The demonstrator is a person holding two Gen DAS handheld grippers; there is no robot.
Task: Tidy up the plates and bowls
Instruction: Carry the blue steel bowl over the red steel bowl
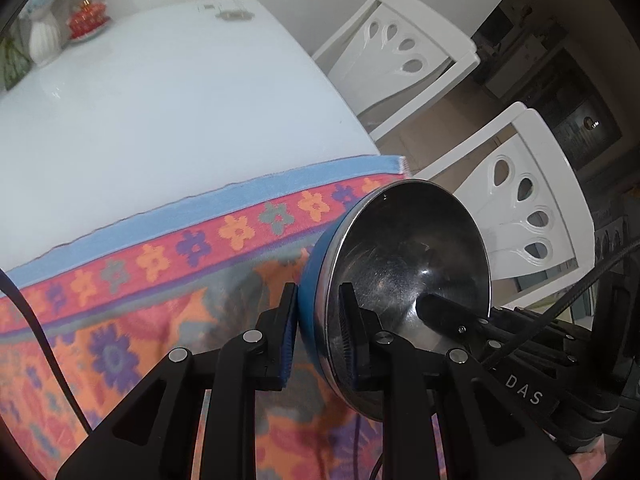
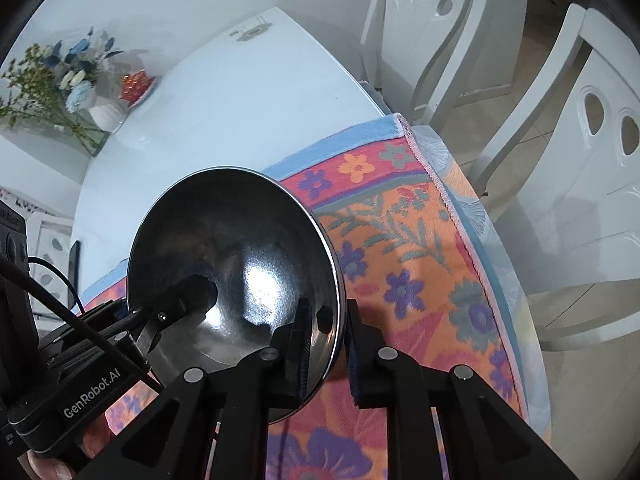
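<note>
A steel bowl (image 1: 404, 264) with a blue outside is held tilted above the flowered cloth (image 1: 132, 320). My left gripper (image 1: 318, 316) is shut on its rim, one finger outside on the blue wall, one inside. My right gripper (image 2: 326, 324) is shut on the opposite rim of the same bowl (image 2: 236, 248). Each gripper's finger shows inside the bowl in the other's view: the right one (image 1: 444, 312) and the left one (image 2: 180, 300). No plates are in view.
The white table (image 1: 160, 100) extends beyond the cloth. A white vase of flowers (image 2: 100, 112) and a red ornament on a dish (image 2: 138, 84) stand at its far left. Two white chairs (image 1: 532, 208) stand along the right edge. The cloth (image 2: 400, 248) hangs over that edge.
</note>
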